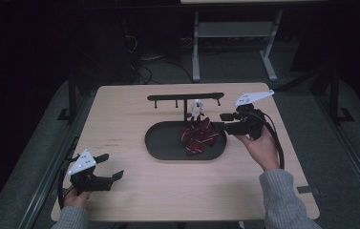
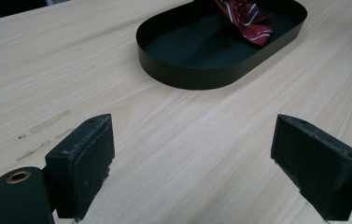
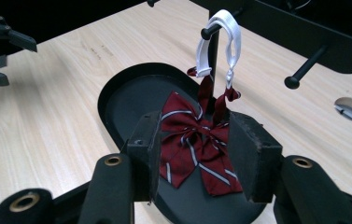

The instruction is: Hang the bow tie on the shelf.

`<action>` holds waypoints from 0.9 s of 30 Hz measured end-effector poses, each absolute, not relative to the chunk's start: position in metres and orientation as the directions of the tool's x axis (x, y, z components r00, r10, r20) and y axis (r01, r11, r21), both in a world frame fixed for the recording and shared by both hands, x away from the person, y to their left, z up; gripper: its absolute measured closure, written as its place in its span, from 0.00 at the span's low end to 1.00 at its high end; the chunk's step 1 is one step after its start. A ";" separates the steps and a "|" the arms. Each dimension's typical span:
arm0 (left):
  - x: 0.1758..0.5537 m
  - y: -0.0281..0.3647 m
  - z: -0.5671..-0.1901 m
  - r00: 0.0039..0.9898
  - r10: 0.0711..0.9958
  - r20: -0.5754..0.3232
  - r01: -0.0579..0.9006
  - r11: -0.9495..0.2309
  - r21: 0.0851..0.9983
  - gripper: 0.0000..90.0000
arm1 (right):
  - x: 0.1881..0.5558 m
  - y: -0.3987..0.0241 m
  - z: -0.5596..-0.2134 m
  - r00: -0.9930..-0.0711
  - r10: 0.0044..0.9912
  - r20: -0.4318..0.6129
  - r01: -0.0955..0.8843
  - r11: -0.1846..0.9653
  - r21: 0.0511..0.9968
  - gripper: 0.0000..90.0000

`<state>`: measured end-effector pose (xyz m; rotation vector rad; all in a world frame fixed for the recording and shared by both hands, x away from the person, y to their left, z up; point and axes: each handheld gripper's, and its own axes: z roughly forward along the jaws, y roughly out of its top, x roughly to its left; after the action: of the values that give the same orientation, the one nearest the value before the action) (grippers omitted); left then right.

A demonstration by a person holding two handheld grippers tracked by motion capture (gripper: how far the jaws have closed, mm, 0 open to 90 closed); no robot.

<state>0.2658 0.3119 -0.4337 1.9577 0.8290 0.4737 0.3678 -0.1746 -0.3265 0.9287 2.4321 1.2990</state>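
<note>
Dark red bow tie [image 3: 197, 149] with pale stripes hangs by its white elastic strap [image 3: 220, 44] from a peg of the black rack [image 1: 185, 98]; the strap loops over the peg and the bow droops to the floor of the oval black tray [image 2: 187, 74], toward the tray's end nearest the rack post. In the right gripper view the bow sits squarely between the jaws, its wings spreading crosswise from one jaw toward the other and the strap rising straight up from its knot. Whether the jaws already press the cloth or only flank it I cannot tell; they stand partly closed with the bow filling most of the gap. From the high view, the right gripper [image 1: 230, 121] reaches in over the tray's right end, level with the bow and just beside the rack post. The left gripper [image 1: 102, 171] hangs low over the counter [image 1: 120, 124], well apart from the tray on its near left side, jaws released wide with bare wood between them; the left gripper view looks across the counter at the tray wall and a corner of the bow. Judgement: the right hand is much the nearer, and any lift must travel up and off the peg's free end, along the line of the strap.
</note>
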 end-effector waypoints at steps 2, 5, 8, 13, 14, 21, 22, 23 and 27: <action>0.266 0.312 -0.434 0.699 0.716 -0.004 0.359 -0.345 0.867 0.14 | 0.366 -0.176 -0.328 -0.772 0.628 0.095 0.432 0.410 0.803 0.60; 0.266 0.312 -0.434 0.696 0.718 -0.009 0.362 -0.340 0.868 0.14 | 0.363 -0.179 -0.332 -0.767 0.633 0.104 0.441 0.404 0.801 0.60; 0.266 0.312 -0.434 0.696 0.718 -0.006 0.359 -0.342 0.868 0.14 | 0.363 -0.183 -0.336 -0.765 0.633 0.121 0.458 0.402 0.793 0.58; 0.266 0.311 -0.434 0.699 0.715 -0.002 0.359 -0.348 0.866 0.14 | 0.357 -0.189 -0.339 -0.761 0.638 0.113 0.453 0.399 0.798 0.58; 0.266 0.311 -0.434 0.699 0.715 -0.004 0.359 -0.346 0.866 0.14 | 0.357 -0.190 -0.339 -0.759 0.640 0.120 0.458 0.394 0.797 0.58; 0.266 0.310 -0.434 0.698 0.716 -0.006 0.361 -0.345 0.867 0.14 | 0.351 -0.198 -0.346 -0.752 0.648 0.125 0.461 0.380 0.802 0.57; 0.266 0.310 -0.434 0.699 0.715 -0.005 0.359 -0.346 0.867 0.14 | 0.350 -0.199 -0.347 -0.751 0.648 0.130 0.465 0.378 0.801 0.57; 0.266 0.310 -0.434 0.699 0.715 -0.004 0.359 -0.347 0.866 0.14 | 0.349 -0.200 -0.348 -0.748 0.651 0.129 0.465 0.376 0.801 0.57; 0.266 0.310 -0.434 0.698 0.716 -0.004 0.360 -0.346 0.866 0.14 | 0.347 -0.204 -0.353 -0.741 0.657 0.142 0.481 0.372 0.794 0.56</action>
<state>0.2660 0.3105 -0.4341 1.9613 0.8296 0.4737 0.3466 -0.2038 -0.3531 1.0233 2.4312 1.3040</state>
